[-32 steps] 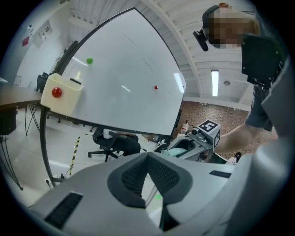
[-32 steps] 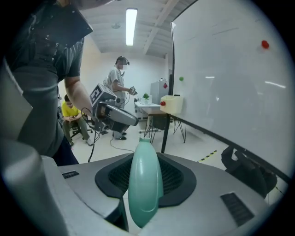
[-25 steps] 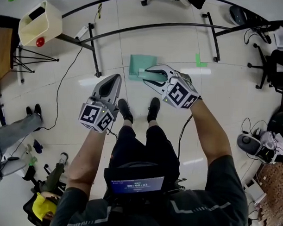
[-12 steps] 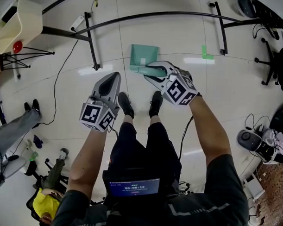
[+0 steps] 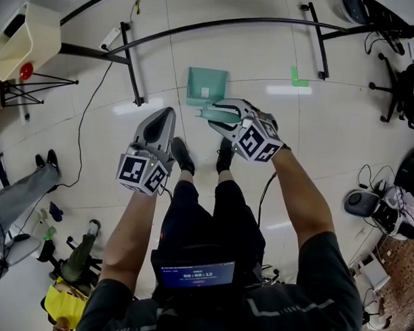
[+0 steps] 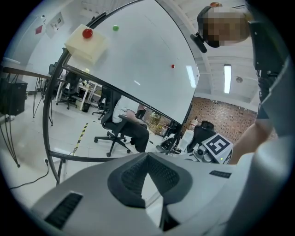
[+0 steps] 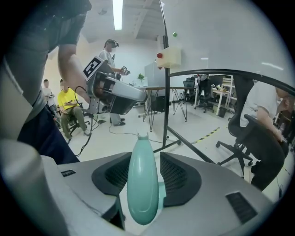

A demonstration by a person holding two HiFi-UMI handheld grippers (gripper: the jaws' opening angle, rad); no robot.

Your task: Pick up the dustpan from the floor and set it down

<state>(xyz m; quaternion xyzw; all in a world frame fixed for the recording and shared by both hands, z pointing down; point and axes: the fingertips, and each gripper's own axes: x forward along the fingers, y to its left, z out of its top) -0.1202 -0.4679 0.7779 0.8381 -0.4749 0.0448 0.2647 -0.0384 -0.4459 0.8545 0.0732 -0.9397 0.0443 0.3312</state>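
Dustpan [image 5: 207, 85] handle sits between the jaws of the right gripper [image 5: 216, 114]. They've just been opening up, so the pads look loose around it rather than squeezing. Left gripper [image 5: 169, 115] is off to the side, pinched closed on nothing. The teal pan lies on the tiled floor [image 5: 265, 61] just past the shoes [image 5: 182, 159], with a black tube frame [image 5: 219, 24] beyond it.

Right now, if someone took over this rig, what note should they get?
Left gripper: jaws together, empty, off to the side.
Right gripper: jaws have just been opening; the handle of the teal dustpan sits between them, pads off it.
The dustpan appears to lie on the floor.
Done: pickup and set-down, by the look of it.
Left: draw the right gripper back off the handle.
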